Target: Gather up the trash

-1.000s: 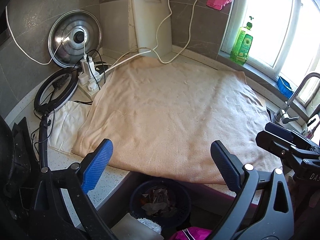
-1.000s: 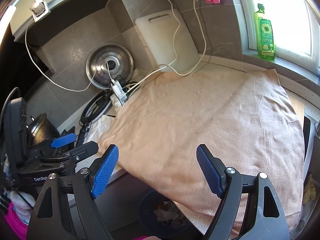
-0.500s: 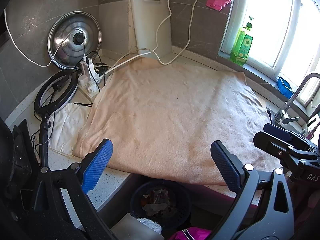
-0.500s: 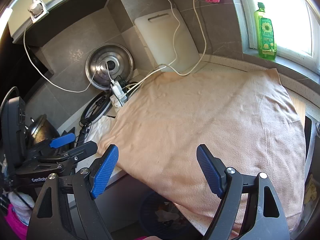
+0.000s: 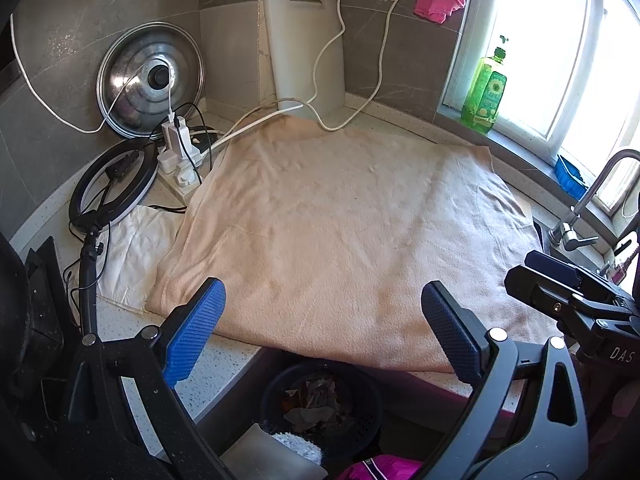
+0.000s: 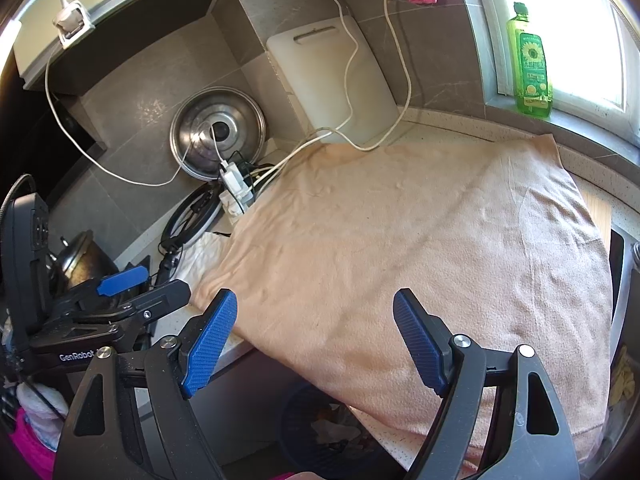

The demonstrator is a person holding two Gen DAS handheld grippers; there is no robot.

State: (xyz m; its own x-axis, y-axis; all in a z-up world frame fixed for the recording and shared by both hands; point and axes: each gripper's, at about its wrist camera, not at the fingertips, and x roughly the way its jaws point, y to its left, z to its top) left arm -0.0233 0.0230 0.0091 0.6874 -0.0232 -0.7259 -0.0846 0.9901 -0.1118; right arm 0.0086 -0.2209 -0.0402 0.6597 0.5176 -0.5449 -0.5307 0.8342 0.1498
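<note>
From the left wrist camera, the left gripper [image 5: 322, 330] hangs with its blue-padded jaws wide apart and nothing between them, over the near edge of a peach towel [image 5: 352, 232] spread across the countertop [image 5: 224, 364]. Below that edge stands a dark waste basket [image 5: 360, 404] holding crumpled trash [image 5: 314, 400]. The right gripper [image 5: 576, 304] shows at the right margin. At the back lean a steel pot lid [image 5: 150, 80] and a white cutting board [image 5: 306, 46], with a power strip [image 5: 180, 160] and a ring light [image 5: 114, 182] near the lid. A green detergent bottle [image 5: 486, 90] stands on the sill.

From the right wrist camera, the right gripper [image 6: 314, 344] also has its jaws spread and empty above the towel's [image 6: 420, 240] front edge. The waste basket [image 6: 296, 436] sits partly hidden under the overhang, trash [image 6: 334, 426] visible inside. The left gripper [image 6: 120, 292] sits at the left.
</note>
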